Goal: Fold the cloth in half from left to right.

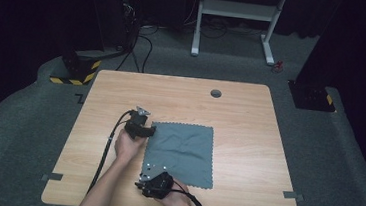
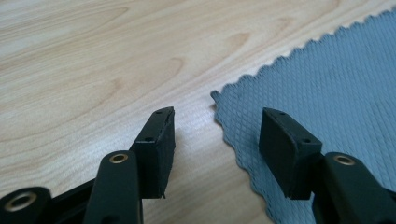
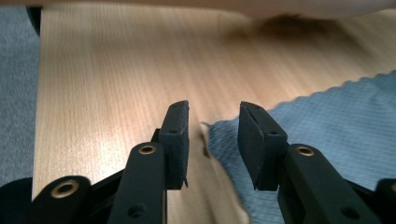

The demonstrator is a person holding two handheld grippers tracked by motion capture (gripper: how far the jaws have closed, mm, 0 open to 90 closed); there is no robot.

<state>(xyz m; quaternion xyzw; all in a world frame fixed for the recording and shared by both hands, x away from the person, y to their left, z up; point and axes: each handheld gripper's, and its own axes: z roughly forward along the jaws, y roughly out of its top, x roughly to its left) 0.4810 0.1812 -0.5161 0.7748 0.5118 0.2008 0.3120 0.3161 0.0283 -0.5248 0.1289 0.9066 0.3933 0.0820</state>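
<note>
High view: a grey microfibre cloth (image 1: 180, 153) with a scalloped edge lies spread flat, slightly rumpled, on the wooden worktop (image 1: 240, 113), a little toward 7 o'clock of its middle. The left gripper (image 1: 149, 129) sits at the cloth's far-left corner, about 10 o'clock of the cloth; the right gripper (image 1: 144, 172) sits at the near-left corner, about 8 o'clock. No fold is made yet, so I judge the work, probably folding or lifting the cloth by its left edge, to be at its very start: both corners are approached, neither is gripped. No container stands on the worktop.

Left gripper view: the left gripper (image 2: 215, 133) has its jaws spread, with the cloth's corner (image 2: 219, 100) lying between them on the wood, untouched by either pad.

Right gripper view: the right gripper (image 3: 213, 140) is likewise spread, its jaws straddling the other cloth corner (image 3: 219, 135), which lies a little lifted from the wood; the pads do not press it.
</note>
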